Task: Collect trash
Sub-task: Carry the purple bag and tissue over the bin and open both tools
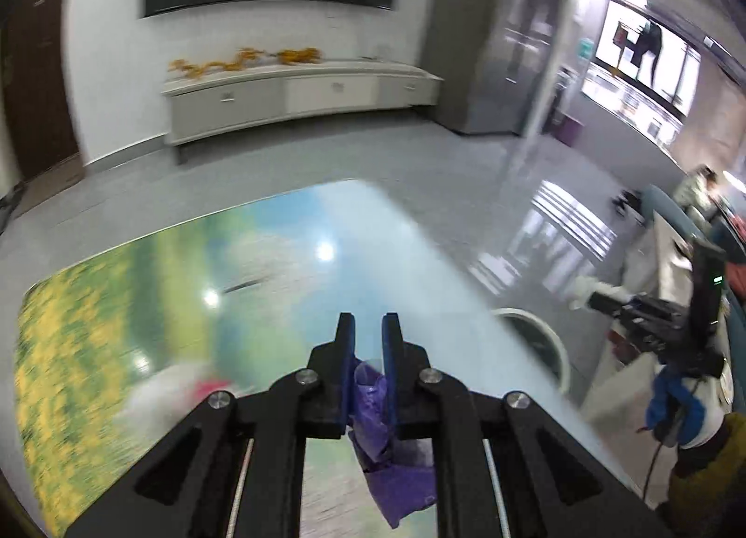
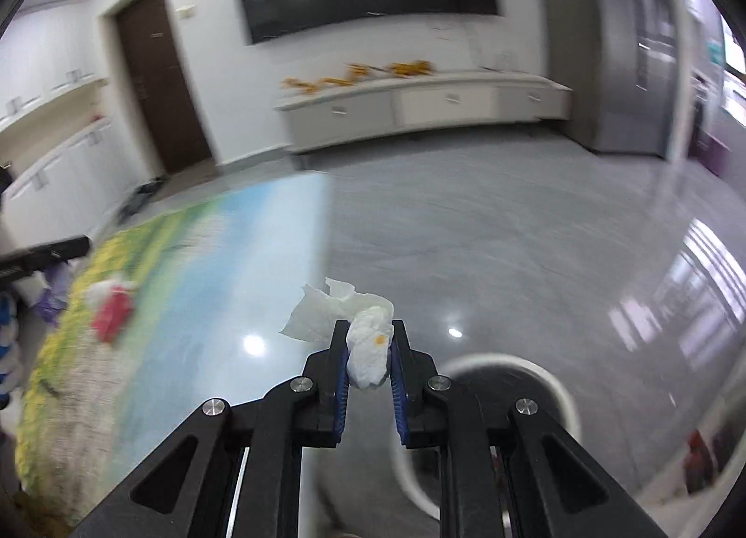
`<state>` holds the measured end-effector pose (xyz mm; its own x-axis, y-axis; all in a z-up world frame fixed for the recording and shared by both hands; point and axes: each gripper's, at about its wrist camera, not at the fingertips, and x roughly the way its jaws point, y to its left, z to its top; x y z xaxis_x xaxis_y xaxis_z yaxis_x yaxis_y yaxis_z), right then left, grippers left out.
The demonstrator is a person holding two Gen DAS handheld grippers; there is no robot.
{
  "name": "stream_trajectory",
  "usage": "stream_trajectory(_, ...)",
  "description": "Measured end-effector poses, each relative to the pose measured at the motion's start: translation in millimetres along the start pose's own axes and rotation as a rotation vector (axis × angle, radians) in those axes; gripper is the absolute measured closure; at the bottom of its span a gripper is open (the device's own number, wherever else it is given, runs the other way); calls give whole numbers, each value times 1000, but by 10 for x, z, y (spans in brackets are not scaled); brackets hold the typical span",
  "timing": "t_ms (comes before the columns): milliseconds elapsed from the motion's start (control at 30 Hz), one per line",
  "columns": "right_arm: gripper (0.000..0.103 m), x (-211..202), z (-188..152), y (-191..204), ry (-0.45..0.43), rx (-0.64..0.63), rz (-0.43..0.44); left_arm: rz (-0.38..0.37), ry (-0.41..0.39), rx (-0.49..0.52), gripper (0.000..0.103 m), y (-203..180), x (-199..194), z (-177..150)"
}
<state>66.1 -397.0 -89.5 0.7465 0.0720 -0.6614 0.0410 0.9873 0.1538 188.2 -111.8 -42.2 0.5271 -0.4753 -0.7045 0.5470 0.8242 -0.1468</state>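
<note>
Clearly we pinch a stained tissue (image 2: 368, 347) in the right gripper (image 2: 369, 347), left of the white bin (image 2: 557, 393) at lower right; a loose flap could snag and drop outside. Only the left view shows our left gripper (image 1: 369, 342) pinching a purple wrapper (image 1: 373, 417) over the table (image 1: 140, 286).

Glossy grey floor (image 2: 489, 221) — white sideboard (image 2: 419, 111)

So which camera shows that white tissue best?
The right wrist view: the tissue sits sharp and central, pinched in the right gripper, an orange stain showing. In the left wrist view the right gripper is small and blurred at the edge, with only a white blur at its tip.
</note>
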Motion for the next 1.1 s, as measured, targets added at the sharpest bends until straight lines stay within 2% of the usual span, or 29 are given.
stream_trajectory(167, 88, 107, -223, -624, 65, 94, -88, -101, 57, 51, 91, -842, 572, 295)
stream_trajectory(367, 85, 337, -441, -1005, 120, 164, -123, -174, 111, 63, 86, -1523, 1194, 458)
stream_trajectory(400, 83, 367, -466, -1052, 127, 172, -127, -176, 117, 64, 74, -1597, 1256, 465)
stream_trajectory(433, 81, 393, -477, -1096, 133, 183, -133, -178, 118, 65, 57, -1673, 1331, 480)
stream_trajectory(467, 77, 408, -497, -1131, 135, 192, -139, -179, 111, 61, 50, -1710, 1355, 473)
stream_trajectory(500, 71, 414, -511, -1173, 136, 202, -146, -185, 102, 56, 45, -1739, 1376, 478)
stream_trajectory(567, 61, 393, -536, -1250, 130, 219, -157, -190, 98, 60, 45, -1786, 1375, 487)
stream_trajectory(600, 60, 377, -545, -1273, 127, 224, -163, -184, 89, 66, 45, -1787, 1349, 491)
stream_trajectory(700, 60, 319, -542, -1275, 118, 229, -170, -168, 62, 75, 45, -1742, 1232, 498)
stream_trajectory(867, 60, 35, -424, -1115, 52, 217, -164, -92, -30, 91, 45, -1506, 828, 504)
stream_trajectory(1100, 59, -507, -54, -564, -83, 143, -116, 29, -147, 80, 45, -979, 216, 420)
